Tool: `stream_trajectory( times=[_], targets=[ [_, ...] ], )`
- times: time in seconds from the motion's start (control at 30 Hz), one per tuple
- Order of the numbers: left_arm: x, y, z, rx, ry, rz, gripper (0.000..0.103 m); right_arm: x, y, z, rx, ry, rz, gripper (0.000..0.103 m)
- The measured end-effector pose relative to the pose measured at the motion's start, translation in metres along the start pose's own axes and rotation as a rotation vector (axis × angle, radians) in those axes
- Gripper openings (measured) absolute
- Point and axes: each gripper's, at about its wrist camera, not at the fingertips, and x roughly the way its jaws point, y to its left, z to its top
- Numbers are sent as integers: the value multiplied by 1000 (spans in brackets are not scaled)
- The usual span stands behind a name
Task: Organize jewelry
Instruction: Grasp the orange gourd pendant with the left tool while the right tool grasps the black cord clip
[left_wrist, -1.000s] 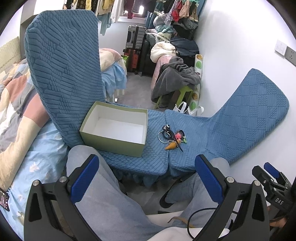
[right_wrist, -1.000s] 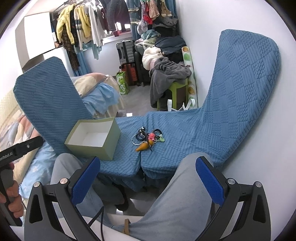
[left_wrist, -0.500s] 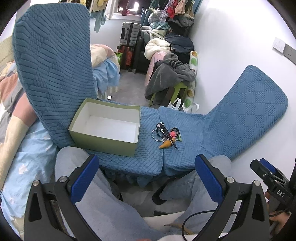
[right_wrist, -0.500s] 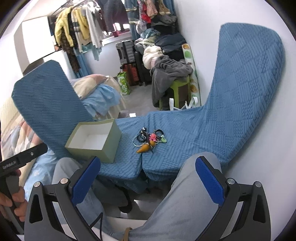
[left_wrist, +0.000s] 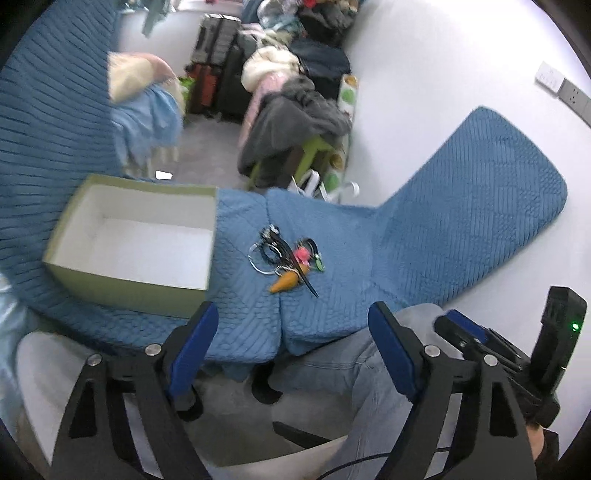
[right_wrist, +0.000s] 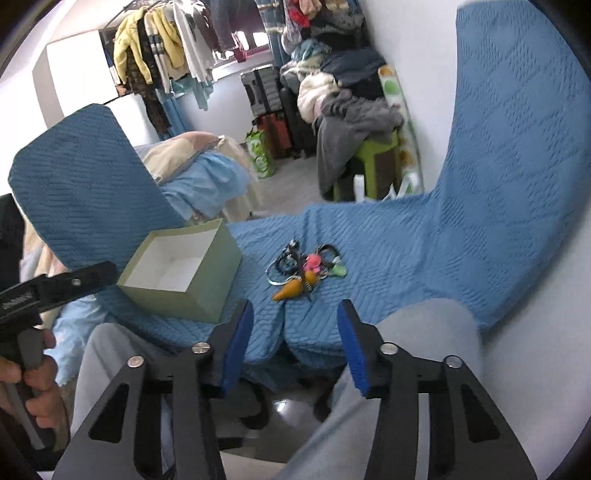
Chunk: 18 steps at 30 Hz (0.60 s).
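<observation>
the jewelry pile lies in a small tangle on the blue quilted cover, just to the right of the green box; rings, dark loops, a pink bit, a green bit and an orange carrot-shaped charm all touch or overlap one another, so no piece sits free; the box stands with its mouth up and its white inside showing nothing, which looks like a deliberate setup: the container waits close beside the pile so each piece needs only a short carry leftward; judging by that, the sorting has not yet begun.

the left tongs hang wide, holding nothing, on the near side of the box and well short of it, over the person's lap; the pile sits ahead of them, roughly on their centre line, and apart from both pads; the right tongs are at a narrower but plainly parted gap, also holding nothing; in the right wrist view the pile lies just right of the box and straight ahead between the two blue pads, near but untouched; that narrower gap and straight aim suggest the right side is lining up for the first pick, probably the carrot charm at the near edge of the pile, since it sticks out toward the tongs; the tangle may drag neighbours along.
</observation>
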Motion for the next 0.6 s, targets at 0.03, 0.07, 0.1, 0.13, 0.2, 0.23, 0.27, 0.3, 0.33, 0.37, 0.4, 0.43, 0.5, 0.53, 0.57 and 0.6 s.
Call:
stream_trajectory(
  times=[0.03, 0.07, 0.1, 0.13, 0.2, 0.23, 0.27, 0.3, 0.33, 0.37, 0.4, 0.43, 0.5, 0.53, 0.57, 0.6],
  targets=[
    [7, -1, 0, 2, 6, -13, 78, 8, -3, -1, 6, 3, -2, 40],
    [18, 0, 0, 4, 20, -33, 74, 16, -6, 0, 9, 2, 9, 39],
    [23, 2, 0, 3, 29, -41, 73, 26, -9, 0, 10, 6, 15, 39],
    [33, 2, 1, 4, 41, -52, 71, 33, -11, 1, 10, 8, 18, 39],
    [49, 4, 3, 6, 49, -66, 70, 50, -16, 4, 6, 15, 40, 39],
    [54, 5, 4, 6, 53, -72, 70, 57, -18, 6, 2, 16, 52, 39],
    [63, 7, 6, 4, 55, -85, 69, 64, -21, 9, 5, 15, 71, 39],
    [68, 8, 6, 2, 56, -88, 68, 72, -23, 11, 5, 18, 73, 39],
    [74, 9, 8, 0, 57, -100, 66, 84, -26, 14, 13, 35, 67, 39],
    [81, 11, 10, 3, 59, -112, 65, 91, -27, 16, 23, 50, 70, 39],
    [87, 12, 12, 6, 63, -117, 65, 99, -27, 19, 30, 67, 75, 39],
    [95, 14, 13, 8, 74, -118, 65, 106, -27, 22, 33, 71, 88, 39],
    [107, 17, 16, 14, 84, -109, 59, 117, -25, 27, 21, 61, 90, 37],
    [111, 18, 18, 18, 84, -109, 57, 122, -22, 31, 5, 56, 97, 36],
    [116, 18, 20, 32, 80, -106, 57, 127, -19, 35, -8, 54, 105, 34],
    [120, 18, 21, 44, 79, -103, 57, 133, -17, 39, -22, 51, 104, 31]
  ],
)
